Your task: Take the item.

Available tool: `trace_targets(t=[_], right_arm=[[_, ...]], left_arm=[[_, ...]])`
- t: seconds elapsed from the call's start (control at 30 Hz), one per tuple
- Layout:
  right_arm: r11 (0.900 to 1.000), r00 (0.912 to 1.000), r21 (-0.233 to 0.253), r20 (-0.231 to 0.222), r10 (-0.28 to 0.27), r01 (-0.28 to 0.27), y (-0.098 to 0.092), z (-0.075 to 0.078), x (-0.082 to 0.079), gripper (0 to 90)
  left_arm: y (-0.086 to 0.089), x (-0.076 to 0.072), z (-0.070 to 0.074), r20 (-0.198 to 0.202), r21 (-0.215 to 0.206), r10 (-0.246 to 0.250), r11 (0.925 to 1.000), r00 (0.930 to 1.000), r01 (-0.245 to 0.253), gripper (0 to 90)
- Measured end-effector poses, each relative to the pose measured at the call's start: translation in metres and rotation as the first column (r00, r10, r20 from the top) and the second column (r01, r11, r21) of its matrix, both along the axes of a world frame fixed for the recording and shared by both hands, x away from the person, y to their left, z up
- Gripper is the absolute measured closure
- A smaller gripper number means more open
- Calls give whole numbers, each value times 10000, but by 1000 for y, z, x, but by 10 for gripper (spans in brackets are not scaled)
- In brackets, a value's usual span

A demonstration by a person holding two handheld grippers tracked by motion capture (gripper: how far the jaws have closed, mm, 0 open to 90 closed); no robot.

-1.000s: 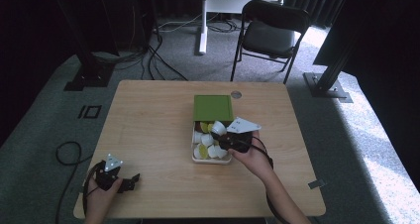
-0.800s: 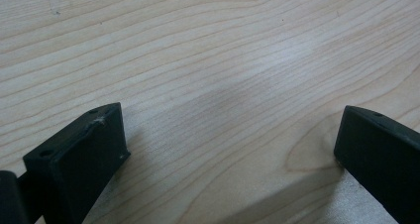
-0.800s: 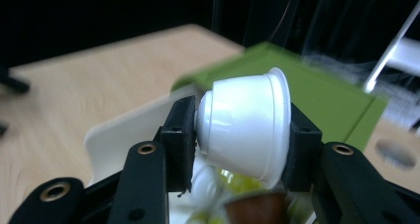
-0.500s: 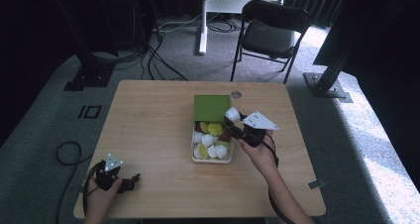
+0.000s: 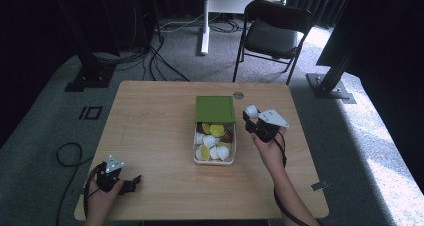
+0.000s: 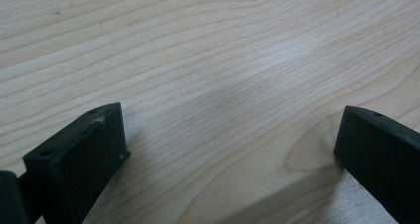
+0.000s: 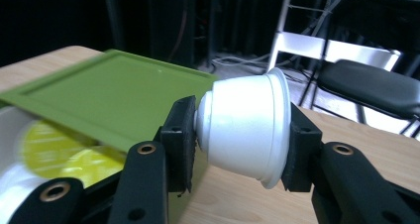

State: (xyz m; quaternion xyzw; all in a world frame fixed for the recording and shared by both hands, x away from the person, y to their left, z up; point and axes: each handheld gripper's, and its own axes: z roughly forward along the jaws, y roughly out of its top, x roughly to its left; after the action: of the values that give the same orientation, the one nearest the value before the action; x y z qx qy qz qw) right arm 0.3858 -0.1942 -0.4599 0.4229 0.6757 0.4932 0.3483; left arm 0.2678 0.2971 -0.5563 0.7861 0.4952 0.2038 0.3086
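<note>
Shifted since half a second ago: right gripper (image 5: 251, 117) carried farther from the open box (image 5: 214, 158), now over bare tabletop just off the right edge of the green lid (image 5: 215, 109); a full second back it hung over the box contents. Clamped on a white coffee capsule (image 5: 250, 110) — seen close in the right gripper view as a silvery-white cup (image 7: 245, 126) lying on its side between the two black pads (image 7: 182, 140), narrow end against the left pad, flared rim against the right one. Held clear above the wooden table (image 5: 150, 126), with the green lid beside and behind it in that view and yellow capsule tops blurred at lower left.

Unmoved across all three moments: left gripper (image 5: 131, 182), parked at the near left corner of the table, well apart from the box. Jaws spread wide in the left gripper view (image 6: 228, 149), with plain wood grain between them.

Farther out: white box with its lid slid back over the far end, still holding a jumble of white, yellow and brown capsules (image 5: 212, 142). Beyond the table — a black folding chair (image 5: 272, 33) on grey carpet.
</note>
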Motion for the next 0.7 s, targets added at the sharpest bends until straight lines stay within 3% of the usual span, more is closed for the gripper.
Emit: trace_targets(t=[0.17, 0.33, 0.43, 0.7], right_arm=[[9980, 9974, 150, -373, -611, 617, -11, -7, 12, 563], [9937, 9879, 197, -1120, -1071, 1099, -22, -20, 24, 563], [9935, 9837, 238, -1449, -1065, 1111, -28, -28, 30, 563], [9943, 9581, -310, -2657, -1065, 1019, -37, -55, 40, 563]], left_arm=[[0, 0, 0, 1, -1, 0, 10000, 10000, 0, 7], [0, 0, 0, 1, -1, -1, 10000, 10000, 1, 7], [0, 0, 0, 0, -1, -3, 10000, 10000, 3, 7], [0, 0, 0, 2, -1, -1, 10000, 10000, 1, 7]])
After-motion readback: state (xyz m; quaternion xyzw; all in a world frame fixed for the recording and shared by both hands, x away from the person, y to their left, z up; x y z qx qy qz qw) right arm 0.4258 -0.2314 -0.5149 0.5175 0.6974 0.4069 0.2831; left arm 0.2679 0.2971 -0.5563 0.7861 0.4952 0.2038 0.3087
